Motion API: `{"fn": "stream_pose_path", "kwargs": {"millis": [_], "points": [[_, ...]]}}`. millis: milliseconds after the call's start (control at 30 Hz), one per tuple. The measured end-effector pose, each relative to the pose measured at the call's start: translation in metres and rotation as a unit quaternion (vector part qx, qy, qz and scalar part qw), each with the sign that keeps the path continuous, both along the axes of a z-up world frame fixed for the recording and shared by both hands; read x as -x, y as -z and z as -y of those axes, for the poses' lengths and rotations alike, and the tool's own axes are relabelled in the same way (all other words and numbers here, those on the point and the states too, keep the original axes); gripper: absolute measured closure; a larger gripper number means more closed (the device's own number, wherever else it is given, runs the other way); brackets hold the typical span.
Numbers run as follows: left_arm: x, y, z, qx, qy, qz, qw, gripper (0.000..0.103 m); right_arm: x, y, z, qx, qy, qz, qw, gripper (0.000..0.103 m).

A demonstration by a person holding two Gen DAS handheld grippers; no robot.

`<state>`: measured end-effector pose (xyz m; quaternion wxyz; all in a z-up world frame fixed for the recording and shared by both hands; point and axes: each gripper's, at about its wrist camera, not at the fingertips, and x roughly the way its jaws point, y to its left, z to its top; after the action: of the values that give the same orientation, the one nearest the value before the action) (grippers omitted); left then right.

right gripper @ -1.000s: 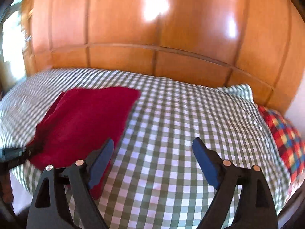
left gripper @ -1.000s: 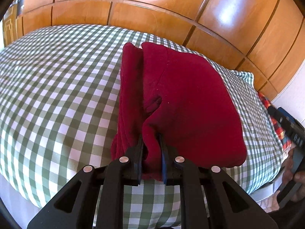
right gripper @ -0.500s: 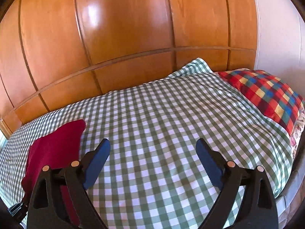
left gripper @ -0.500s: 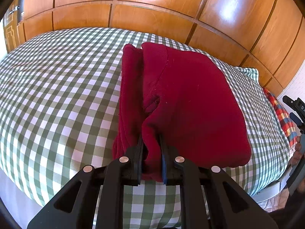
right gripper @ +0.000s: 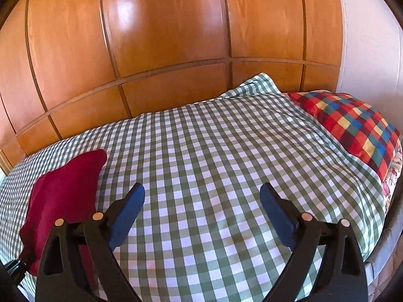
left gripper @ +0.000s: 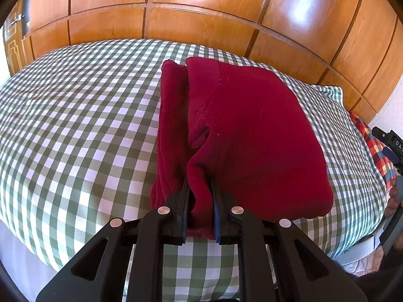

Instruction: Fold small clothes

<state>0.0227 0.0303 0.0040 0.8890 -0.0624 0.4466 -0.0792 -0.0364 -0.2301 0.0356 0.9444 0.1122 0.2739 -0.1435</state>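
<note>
A dark red folded fleece garment lies on the green-and-white checked bed cover. My left gripper is shut on the near edge of the garment, a fold of red cloth bunched between its fingers. In the right wrist view the garment lies at the left on the bed cover. My right gripper is open and empty above bare checked cover, to the right of the garment. The right gripper shows at the left wrist view's right edge.
A wooden panelled wall runs behind the bed. A red, blue and yellow checked pillow lies at the right end. The bed's front edge drops off near the left gripper.
The right gripper has swung to the right, away from the garment, and now faces the pillow end of the bed. The left gripper stays shut on the garment's edge.
</note>
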Motion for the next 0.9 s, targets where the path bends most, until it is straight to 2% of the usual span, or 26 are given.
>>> {"fn": "stream_pose_path", "kwargs": {"millis": [100,233,333,433,600,667,700,900], "points": [[0.001,-0.001,0.000,-0.005,-0.001,0.003,1.0000,0.087,-0.005,0.004,-0.005,-0.007,-0.021,-0.010,1.000,0.010],[0.004,-0.005,-0.004,-0.006,-0.002,0.010,0.9999,0.085,-0.022,0.019,-0.022,-0.036,-0.096,-0.044,0.994,0.010],[0.008,-0.013,-0.017,0.036,-0.002,0.017,0.9992,0.085,-0.044,0.033,-0.039,-0.089,-0.173,-0.077,0.978,0.010],[0.011,-0.024,-0.038,0.077,-0.013,0.032,0.9964,0.084,-0.062,0.041,-0.053,-0.131,-0.215,-0.095,0.963,0.010],[-0.009,-0.036,-0.061,0.102,-0.019,0.039,0.9938,0.084,-0.094,0.040,-0.073,-0.164,-0.242,-0.097,0.951,0.010],[-0.022,-0.037,-0.060,0.110,-0.011,0.037,0.9932,0.059,-0.108,0.041,-0.081,-0.174,-0.251,-0.101,0.947,0.010],[-0.028,-0.036,-0.059,0.120,-0.003,0.033,0.9922,0.056,-0.111,0.042,-0.084,-0.175,-0.249,-0.105,0.947,0.010],[-0.073,-0.021,-0.039,0.128,0.038,-0.006,0.9910,0.055,-0.138,0.052,-0.094,-0.185,-0.245,-0.118,0.944,0.010]]}}
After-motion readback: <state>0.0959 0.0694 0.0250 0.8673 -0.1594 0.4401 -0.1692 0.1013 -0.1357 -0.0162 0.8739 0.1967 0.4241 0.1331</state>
